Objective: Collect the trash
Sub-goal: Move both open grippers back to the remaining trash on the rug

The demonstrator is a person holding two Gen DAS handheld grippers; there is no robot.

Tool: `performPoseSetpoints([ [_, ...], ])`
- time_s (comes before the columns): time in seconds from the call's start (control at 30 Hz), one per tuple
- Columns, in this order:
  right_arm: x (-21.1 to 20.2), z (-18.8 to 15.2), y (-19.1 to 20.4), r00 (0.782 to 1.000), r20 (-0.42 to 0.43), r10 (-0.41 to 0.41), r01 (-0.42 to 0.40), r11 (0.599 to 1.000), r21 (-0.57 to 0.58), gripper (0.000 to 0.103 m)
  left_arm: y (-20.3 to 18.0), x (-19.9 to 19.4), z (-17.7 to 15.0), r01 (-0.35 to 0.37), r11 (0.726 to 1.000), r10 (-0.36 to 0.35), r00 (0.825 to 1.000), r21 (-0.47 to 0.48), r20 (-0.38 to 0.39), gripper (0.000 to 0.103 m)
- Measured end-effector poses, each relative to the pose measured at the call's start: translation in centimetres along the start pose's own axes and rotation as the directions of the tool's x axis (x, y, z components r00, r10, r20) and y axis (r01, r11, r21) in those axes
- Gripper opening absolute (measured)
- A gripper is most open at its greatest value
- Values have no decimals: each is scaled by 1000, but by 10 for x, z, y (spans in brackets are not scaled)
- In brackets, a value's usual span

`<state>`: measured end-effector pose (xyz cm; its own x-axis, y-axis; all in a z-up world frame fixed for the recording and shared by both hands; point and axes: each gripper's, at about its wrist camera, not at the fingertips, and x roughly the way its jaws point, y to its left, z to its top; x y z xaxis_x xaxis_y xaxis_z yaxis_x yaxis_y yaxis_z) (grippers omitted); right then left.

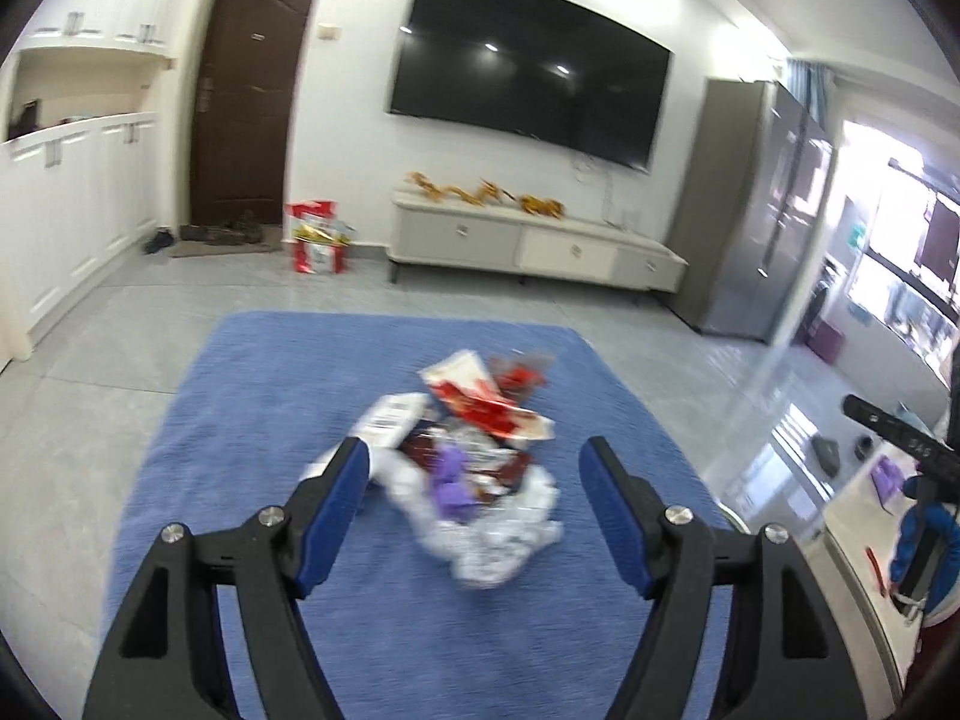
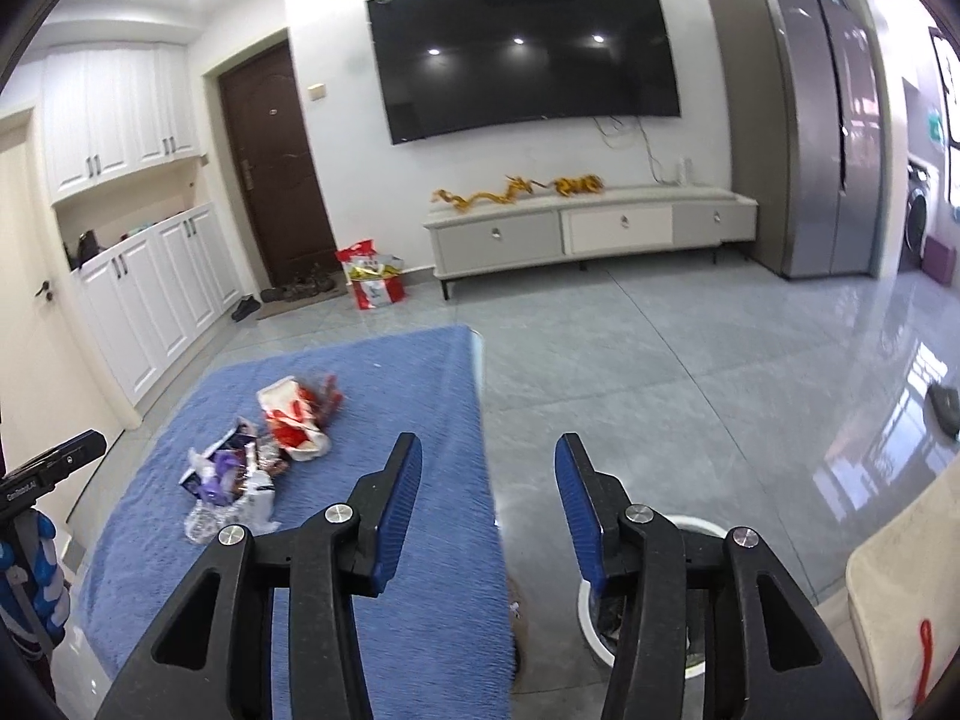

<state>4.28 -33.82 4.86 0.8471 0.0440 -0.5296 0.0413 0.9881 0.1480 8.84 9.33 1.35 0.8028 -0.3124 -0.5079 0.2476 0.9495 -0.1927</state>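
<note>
Left gripper [image 1: 477, 468]: jaws stand wide apart, blue pads facing each other, nothing clamped. In the left wrist view the trash pile [image 1: 468, 450] shows through the gap between the fingers, but it lies beyond the tips on the blue mat [image 1: 252, 420]; no pad touches it.

Right gripper [image 2: 486, 465]: jaws parted to a moderate gap, narrower than the left, and empty. It hangs over the right edge of the mat, with grey tiled floor [image 2: 690, 372] showing between and past the fingers. Below the right finger sits a white round bin [image 2: 696, 525] on the floor, just beside the mat's edge (interior mostly hidden by the gripper body).

Pile contents, as far as blur allows:
- red-and-white wrapper [image 1: 486, 402] at the far side
- white packet with printed label [image 1: 393, 417] on the left
- purple scrap [image 1: 450, 483] near the middle
- crumpled clear plastic [image 1: 498, 534] at the near side, touching the rest

From the right wrist view the same pile sits left of centre on the mat, well apart from the right gripper.

Background: wall-mounted TV [image 2: 522, 54], low cabinet [image 2: 588, 225] under it, dark brown door [image 2: 273, 174], red bag [image 2: 372, 282] on the floor beside the door, grey refrigerator [image 2: 804, 132] at the right.
</note>
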Motion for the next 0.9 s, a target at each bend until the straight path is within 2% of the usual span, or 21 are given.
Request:
performPoseSetpoints([
  [0.2,-2,11,32,1000,1,21,-21,998,-54,47,59,-26,-12,-74,995,78,995,-66,60,71],
  [0.43,4,17,61,999,-28,23,-26,993,-113,47,104,-43,-27,-144,982,155,984,-125,85,71],
  [0.63,11,18,87,998,-53,29,-37,986,-162,47,130,-40,-34,-146,978,156,986,-147,63,71],
  [0.9,31,19,110,996,-79,48,-62,981,-183,50,138,-18,-38,-139,984,140,990,-114,7,71],
])
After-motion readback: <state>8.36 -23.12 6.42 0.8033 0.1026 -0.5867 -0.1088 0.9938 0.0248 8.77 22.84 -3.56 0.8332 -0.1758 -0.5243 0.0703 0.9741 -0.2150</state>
